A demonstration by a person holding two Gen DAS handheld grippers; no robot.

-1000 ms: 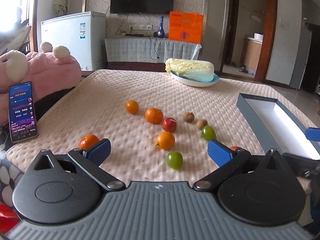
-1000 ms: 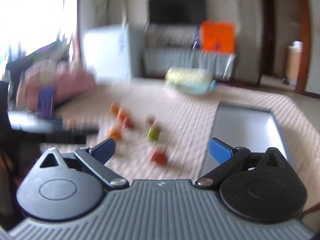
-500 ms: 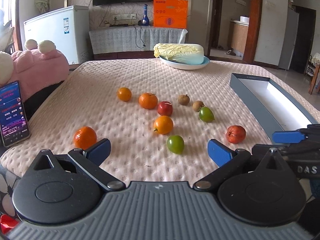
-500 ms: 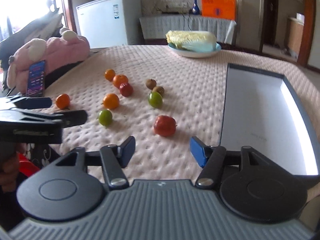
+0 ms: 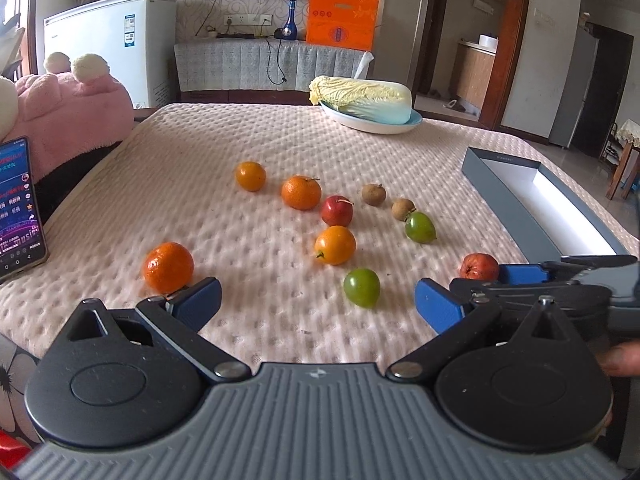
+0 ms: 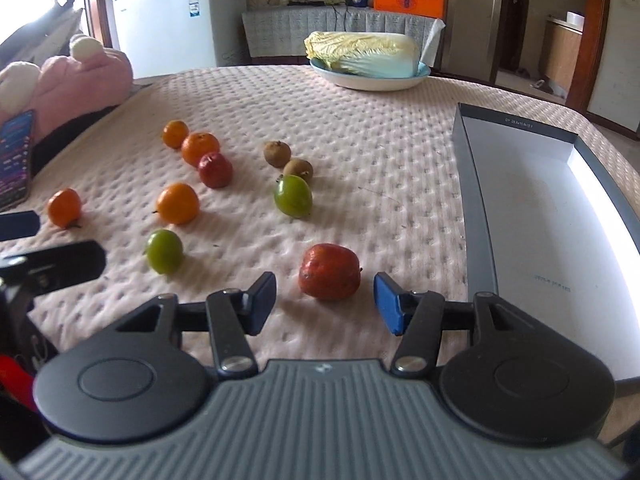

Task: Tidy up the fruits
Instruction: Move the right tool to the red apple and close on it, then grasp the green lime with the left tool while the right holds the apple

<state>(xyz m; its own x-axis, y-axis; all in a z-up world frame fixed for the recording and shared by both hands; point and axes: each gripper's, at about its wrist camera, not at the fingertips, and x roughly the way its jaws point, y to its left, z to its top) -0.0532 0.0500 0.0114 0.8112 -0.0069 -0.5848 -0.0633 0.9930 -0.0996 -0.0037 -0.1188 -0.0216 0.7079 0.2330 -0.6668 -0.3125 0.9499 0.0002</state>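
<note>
Several small fruits lie loose on the pink quilted mat (image 5: 248, 136): oranges (image 5: 301, 192), two green ones (image 5: 362, 287), two brown ones (image 5: 374, 194) and two red ones. The nearer red fruit (image 6: 329, 271) sits just ahead of my right gripper (image 6: 325, 306). Its jaws are closing, with the fruit in line with the gap; the pads are clear of it. The left wrist view shows this red fruit (image 5: 478, 266) beside one right finger (image 5: 520, 273). My left gripper (image 5: 318, 304) stands wide open over bare mat, an orange (image 5: 168, 267) by its left fingertip. An open grey box (image 6: 476, 208) lies at right.
A cabbage on a white plate (image 5: 372, 125) stands at the mat's far side. A lit phone (image 5: 16, 208) leans at the left edge in front of a pink plush (image 5: 68, 112). The box (image 5: 504, 196) runs along the mat's right edge.
My right gripper came down and forward to the near red fruit, and its jaws narrowed from wide open. The left gripper shifted slightly and stayed open.
</note>
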